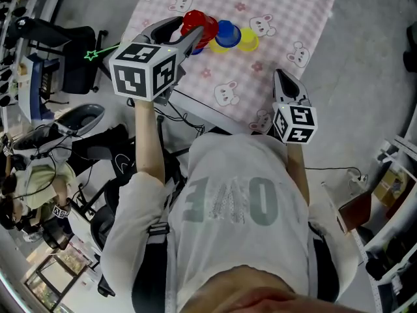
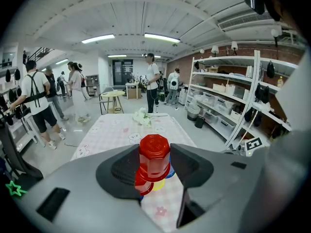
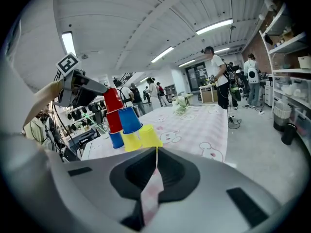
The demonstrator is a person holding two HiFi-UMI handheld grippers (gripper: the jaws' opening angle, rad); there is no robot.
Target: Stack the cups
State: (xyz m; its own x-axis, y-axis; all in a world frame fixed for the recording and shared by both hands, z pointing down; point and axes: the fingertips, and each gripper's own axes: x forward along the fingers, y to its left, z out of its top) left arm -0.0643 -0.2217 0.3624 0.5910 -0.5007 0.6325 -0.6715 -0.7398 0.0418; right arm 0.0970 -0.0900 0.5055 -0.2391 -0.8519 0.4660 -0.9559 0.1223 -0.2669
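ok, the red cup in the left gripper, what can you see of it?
The red cup is glossy plastic, upside down, with its faceted base facing up. The left gripper clamps its sides. It is the topmost cup, directly over a second red cup; whether they touch is unclear.

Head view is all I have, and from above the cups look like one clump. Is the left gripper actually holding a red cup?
Observer: Yes. The left gripper view shows the left gripper with its jaws closed on an upside-down red cup.
Operator: What is under it?
Observer: In the right gripper view, a second red cup sits just below it beside an upper blue cup. Both rest on a row made of a lower blue cup and two yellow cups.
Operator: And the other hand?
Observer: The right gripper has its jaws together with nothing between them.
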